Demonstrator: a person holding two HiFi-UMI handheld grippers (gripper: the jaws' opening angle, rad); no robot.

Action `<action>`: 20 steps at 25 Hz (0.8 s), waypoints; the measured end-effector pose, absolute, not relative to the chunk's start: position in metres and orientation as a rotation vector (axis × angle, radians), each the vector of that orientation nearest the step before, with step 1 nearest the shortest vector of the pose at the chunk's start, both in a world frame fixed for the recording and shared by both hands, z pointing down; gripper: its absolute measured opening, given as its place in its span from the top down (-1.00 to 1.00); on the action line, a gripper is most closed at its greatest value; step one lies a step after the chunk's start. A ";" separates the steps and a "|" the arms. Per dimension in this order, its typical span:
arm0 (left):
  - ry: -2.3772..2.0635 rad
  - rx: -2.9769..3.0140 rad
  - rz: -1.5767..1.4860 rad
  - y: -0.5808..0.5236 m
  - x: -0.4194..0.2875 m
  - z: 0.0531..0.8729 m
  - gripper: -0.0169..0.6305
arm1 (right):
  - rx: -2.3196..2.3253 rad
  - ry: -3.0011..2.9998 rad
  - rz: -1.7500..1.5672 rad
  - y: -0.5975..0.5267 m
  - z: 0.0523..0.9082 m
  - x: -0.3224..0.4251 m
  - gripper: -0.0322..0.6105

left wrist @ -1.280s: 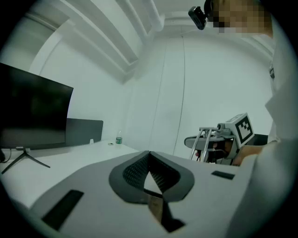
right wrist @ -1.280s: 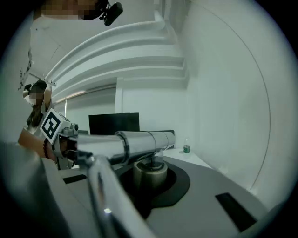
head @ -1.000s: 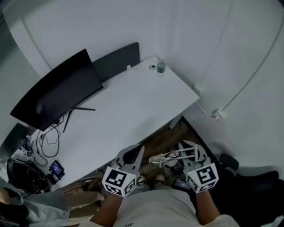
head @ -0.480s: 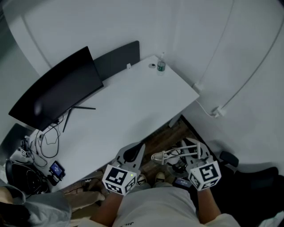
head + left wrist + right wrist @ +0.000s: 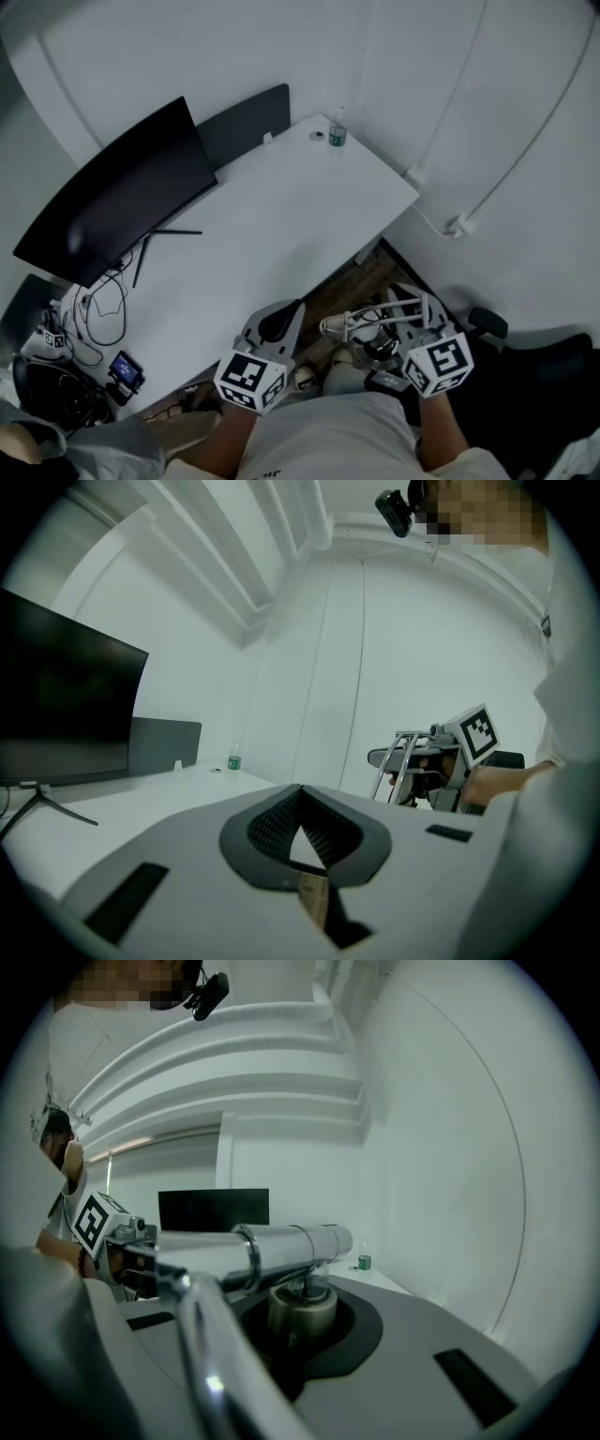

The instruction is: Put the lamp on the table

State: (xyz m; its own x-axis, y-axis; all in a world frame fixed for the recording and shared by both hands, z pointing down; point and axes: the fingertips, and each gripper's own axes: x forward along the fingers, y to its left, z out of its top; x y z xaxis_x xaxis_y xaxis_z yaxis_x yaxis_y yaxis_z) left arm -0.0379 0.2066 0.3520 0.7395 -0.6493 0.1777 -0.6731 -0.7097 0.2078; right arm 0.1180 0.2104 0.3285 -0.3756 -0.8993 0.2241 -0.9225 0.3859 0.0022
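Right tool (image 5: 302, 1309) tips behind lamp (image 5: 272, 1246)

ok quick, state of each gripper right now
left gripper: closed, empty
right gripper: closed on the lamp

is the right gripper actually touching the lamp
Touching. In the right gripper view the right gripper is shut on the lamp, its metal knob pinched between the fingers.
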 end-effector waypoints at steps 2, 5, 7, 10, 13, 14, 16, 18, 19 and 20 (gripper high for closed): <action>-1.026 2.684 0.133 0.207 -0.040 0.354 0.94 | 1.633 -2.448 0.184 0.209 0.329 0.115 0.80; -1.017 2.688 0.134 0.201 -0.042 0.355 0.94 | 1.632 -2.443 0.183 0.204 0.330 0.112 0.80; -1.020 2.689 0.133 0.195 -0.043 0.354 0.94 | 1.634 -2.444 0.183 0.199 0.331 0.111 0.80; -1.029 2.688 0.130 0.185 -0.045 0.355 0.94 | 1.630 -2.452 0.184 0.190 0.332 0.110 0.80; -1.039 2.685 0.128 0.173 -0.045 0.355 0.94 | 1.624 -2.457 0.183 0.177 0.334 0.109 0.80; -1.043 2.683 0.127 0.168 -0.045 0.354 0.94 | 1.621 -2.459 0.181 0.172 0.334 0.109 0.80; -1.052 2.678 0.124 0.158 -0.044 0.354 0.94 | 1.612 -2.463 0.176 0.161 0.333 0.109 0.80; -1.059 2.674 0.120 0.147 -0.043 0.356 0.94 | 1.598 -2.471 0.165 0.149 0.331 0.109 0.80; -1.063 2.670 0.118 0.142 -0.042 0.357 0.94 | 1.590 -2.476 0.160 0.143 0.331 0.109 0.80; -1.068 2.666 0.117 0.135 -0.041 0.358 0.94 | 1.582 -2.480 0.157 0.136 0.330 0.110 0.80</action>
